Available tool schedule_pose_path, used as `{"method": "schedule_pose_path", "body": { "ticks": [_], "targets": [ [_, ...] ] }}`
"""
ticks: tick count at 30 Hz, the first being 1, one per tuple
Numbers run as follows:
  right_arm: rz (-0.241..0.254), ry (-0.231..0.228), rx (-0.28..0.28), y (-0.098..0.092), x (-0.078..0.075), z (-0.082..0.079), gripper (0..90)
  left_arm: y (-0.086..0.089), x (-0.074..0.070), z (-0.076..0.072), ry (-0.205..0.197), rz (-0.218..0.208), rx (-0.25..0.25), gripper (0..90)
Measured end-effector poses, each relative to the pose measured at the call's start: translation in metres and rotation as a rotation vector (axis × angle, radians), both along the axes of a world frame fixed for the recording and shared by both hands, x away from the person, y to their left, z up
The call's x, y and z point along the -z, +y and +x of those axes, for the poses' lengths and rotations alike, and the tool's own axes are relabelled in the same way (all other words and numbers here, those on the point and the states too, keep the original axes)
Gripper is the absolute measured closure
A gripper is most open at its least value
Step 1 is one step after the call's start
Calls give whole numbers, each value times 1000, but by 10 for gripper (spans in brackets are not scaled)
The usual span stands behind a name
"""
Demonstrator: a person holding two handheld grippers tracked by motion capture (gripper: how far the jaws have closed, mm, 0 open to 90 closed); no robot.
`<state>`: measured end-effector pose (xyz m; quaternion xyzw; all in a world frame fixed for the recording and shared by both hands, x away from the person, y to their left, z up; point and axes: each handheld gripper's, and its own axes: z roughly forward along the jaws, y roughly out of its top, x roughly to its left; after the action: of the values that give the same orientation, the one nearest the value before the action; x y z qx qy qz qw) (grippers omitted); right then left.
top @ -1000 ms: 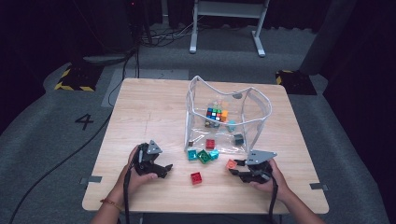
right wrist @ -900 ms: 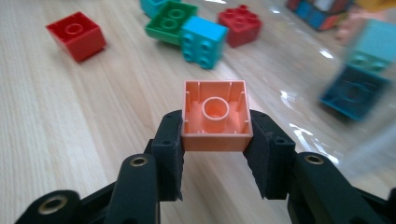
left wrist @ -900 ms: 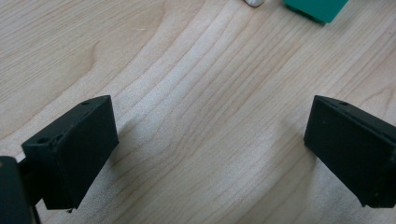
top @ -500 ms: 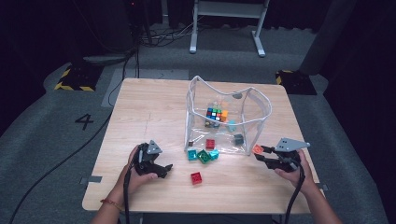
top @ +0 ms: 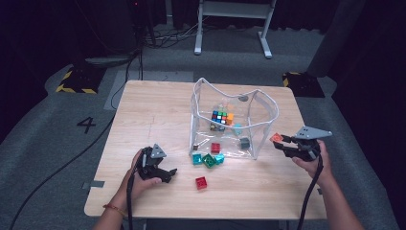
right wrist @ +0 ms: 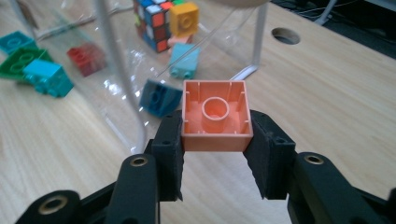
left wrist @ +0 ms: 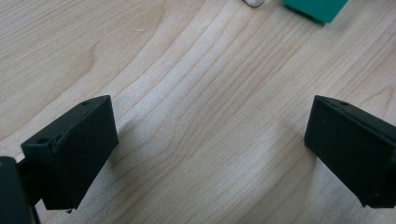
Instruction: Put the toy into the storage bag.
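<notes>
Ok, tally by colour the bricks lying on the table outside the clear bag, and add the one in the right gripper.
turquoise bricks: 2
green brick: 1
red brick: 1
orange brick, held in the right gripper: 1
Total: 5

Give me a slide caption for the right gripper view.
Right hand-held gripper clamps an orange brick, hollow side showing, beside the clear bag of blocks.

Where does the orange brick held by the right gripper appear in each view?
High view: orange brick at the right gripper's tip, right of the clear bag.
Right gripper view: brick centre, pinched between both jaws, hollow underside facing the camera.
Left gripper view: bare table between open jaws.
Shared landmark: the bag.
</notes>
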<state>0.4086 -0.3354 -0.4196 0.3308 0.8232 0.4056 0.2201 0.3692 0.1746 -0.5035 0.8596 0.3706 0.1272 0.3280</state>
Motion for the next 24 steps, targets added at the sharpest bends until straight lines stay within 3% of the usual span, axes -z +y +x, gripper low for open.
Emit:
{"method": "schedule_pose_path", "body": {
  "ticks": [13,24],
  "targets": [
    [42,-55,67,-10,-47,29,591,0,0,0,-1,0,-1,27],
    [29,-108,85,-3,-89,44,590,0,0,0,0,0,0,27]
  ]
}}
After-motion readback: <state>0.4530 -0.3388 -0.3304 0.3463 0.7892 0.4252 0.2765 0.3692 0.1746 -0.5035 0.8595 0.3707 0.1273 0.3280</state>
